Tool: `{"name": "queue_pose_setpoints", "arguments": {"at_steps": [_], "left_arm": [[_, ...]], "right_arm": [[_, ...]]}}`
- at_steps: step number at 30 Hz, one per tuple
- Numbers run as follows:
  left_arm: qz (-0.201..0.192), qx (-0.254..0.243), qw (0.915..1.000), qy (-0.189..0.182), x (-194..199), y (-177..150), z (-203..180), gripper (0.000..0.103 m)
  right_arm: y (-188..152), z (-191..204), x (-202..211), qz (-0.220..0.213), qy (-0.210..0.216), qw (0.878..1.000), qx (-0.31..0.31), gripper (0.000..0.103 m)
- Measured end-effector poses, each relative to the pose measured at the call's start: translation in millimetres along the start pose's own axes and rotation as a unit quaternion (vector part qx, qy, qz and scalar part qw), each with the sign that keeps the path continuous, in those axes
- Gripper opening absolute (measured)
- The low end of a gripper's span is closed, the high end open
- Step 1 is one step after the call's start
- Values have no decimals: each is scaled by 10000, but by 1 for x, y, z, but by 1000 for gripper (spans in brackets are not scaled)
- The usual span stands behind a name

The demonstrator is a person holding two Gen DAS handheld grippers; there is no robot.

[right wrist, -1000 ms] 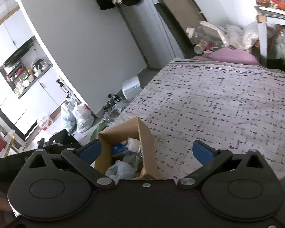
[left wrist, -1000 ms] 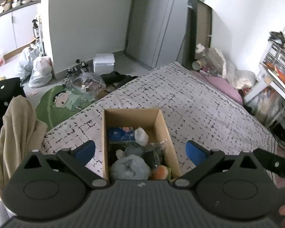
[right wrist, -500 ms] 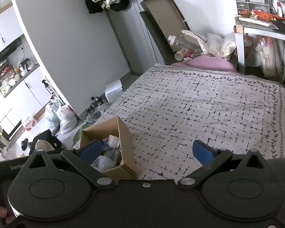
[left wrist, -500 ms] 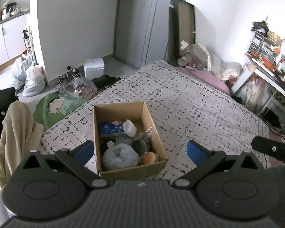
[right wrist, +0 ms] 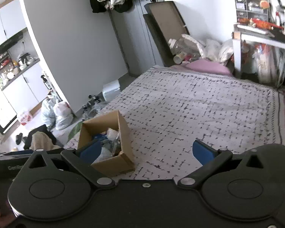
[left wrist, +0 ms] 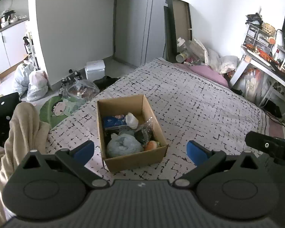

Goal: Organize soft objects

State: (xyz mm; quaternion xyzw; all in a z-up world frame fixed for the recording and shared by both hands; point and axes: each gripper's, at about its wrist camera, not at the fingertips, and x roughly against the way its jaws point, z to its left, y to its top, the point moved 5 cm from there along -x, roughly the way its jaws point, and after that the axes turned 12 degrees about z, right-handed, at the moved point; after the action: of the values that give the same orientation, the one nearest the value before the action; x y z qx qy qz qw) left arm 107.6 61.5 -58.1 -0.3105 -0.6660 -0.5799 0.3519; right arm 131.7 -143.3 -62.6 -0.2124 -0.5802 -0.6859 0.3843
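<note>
An open cardboard box [left wrist: 132, 160] stands near the corner of a bed with a black-and-white patterned cover [left wrist: 190, 102]. Inside lie a grey-blue soft bundle [left wrist: 123, 145], an orange soft toy [left wrist: 151, 145], a blue packet [left wrist: 114, 121], a white lump [left wrist: 131, 119] and a dark item in clear wrap [left wrist: 143, 133]. My left gripper [left wrist: 140, 150] hangs open above and just short of the box, empty. In the right wrist view the box [right wrist: 123, 163] sits low left; my right gripper [right wrist: 146, 151] is open and empty, higher up to the box's right.
A beige cloth [left wrist: 22, 129] drapes at the left. Plastic bags [left wrist: 36, 85] and a white bin [left wrist: 95, 69] clutter the floor beyond the bed corner. A pink pillow [left wrist: 207, 72] and bags lie at the bed's head. A cluttered desk [left wrist: 266, 60] stands on the right.
Both grippers have pulled back and risen from the box, so it looks smaller and farther off. Both stayed open and empty.
</note>
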Motion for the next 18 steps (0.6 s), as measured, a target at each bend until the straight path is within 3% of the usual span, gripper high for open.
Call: {"name": "queue_pose_setpoints", "arguments": {"at_steps": [10, 18], "left_arm": [[-102, -196, 9998, -9, 10, -7, 6, 103], [-59, -169, 9998, 48, 9, -3, 8, 103]], "right_arm": [[-2, 10, 9, -23, -62, 9996, 278, 103], [-4, 6, 2, 56, -70, 9998, 154, 103]]}}
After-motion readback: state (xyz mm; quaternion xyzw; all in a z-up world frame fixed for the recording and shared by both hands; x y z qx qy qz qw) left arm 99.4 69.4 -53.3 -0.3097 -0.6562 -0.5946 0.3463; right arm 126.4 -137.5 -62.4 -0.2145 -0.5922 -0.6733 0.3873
